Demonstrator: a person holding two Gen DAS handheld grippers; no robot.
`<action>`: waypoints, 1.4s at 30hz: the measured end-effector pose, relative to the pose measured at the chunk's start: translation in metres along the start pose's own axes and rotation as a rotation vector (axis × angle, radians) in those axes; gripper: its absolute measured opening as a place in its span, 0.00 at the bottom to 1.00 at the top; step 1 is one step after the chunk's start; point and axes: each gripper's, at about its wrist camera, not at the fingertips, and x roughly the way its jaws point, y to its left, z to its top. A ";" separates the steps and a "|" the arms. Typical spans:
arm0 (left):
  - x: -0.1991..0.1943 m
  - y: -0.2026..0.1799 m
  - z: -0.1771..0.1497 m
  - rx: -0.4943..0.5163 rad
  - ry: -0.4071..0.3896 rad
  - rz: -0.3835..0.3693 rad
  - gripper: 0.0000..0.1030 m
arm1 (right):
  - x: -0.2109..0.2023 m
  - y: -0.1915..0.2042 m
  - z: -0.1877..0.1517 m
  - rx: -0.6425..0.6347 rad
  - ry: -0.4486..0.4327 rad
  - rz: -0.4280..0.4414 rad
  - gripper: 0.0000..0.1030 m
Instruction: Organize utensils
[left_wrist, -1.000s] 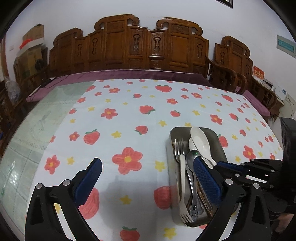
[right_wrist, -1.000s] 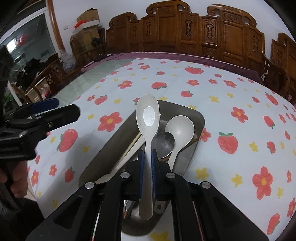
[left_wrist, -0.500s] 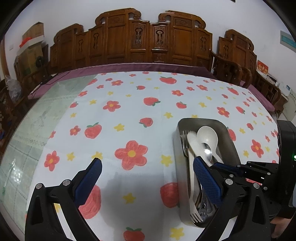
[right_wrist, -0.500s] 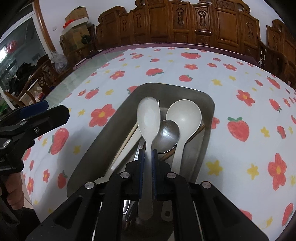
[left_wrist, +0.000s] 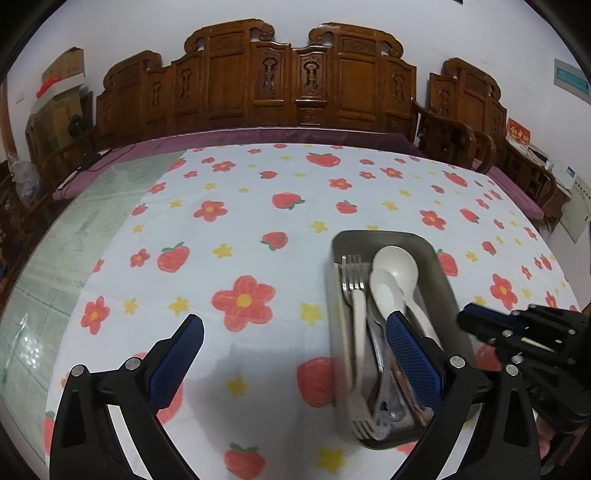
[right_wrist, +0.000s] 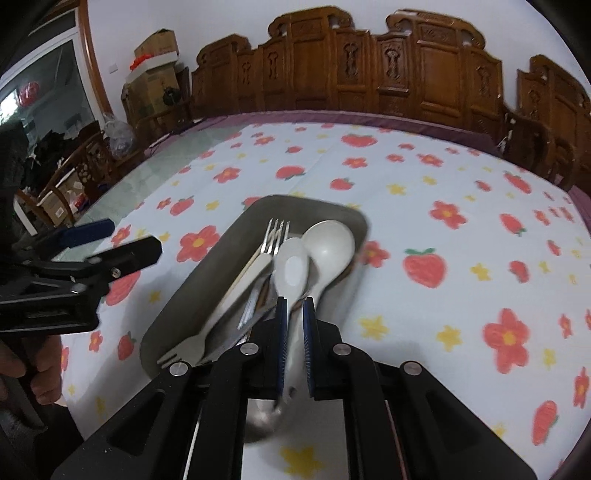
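Two hand-held grippers: the right hand-held gripper (right_wrist: 293, 314) has parted slightly around the small white plastic spoon (right_wrist: 291, 267) lying in the grey metal tray (right_wrist: 207, 273); the left hand-held gripper (left_wrist: 295, 345) hangs spread wide over the desk (left_wrist: 258, 206).

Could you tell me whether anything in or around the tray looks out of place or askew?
Nothing is spilled or damaged. The grey metal tray holds a loose, overlapping pile: the metal fork, large white plastic spoon and small white spoon, whose handle lies between the right gripper fingers.
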 end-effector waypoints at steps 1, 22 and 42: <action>-0.001 -0.003 -0.002 -0.004 0.000 0.002 0.92 | -0.006 -0.002 -0.001 0.001 -0.010 -0.005 0.10; -0.107 -0.073 -0.035 0.040 -0.072 -0.021 0.92 | -0.170 -0.028 -0.048 0.059 -0.213 -0.140 0.95; -0.243 -0.133 -0.049 0.073 -0.276 -0.042 0.92 | -0.318 -0.026 -0.090 0.101 -0.431 -0.264 0.98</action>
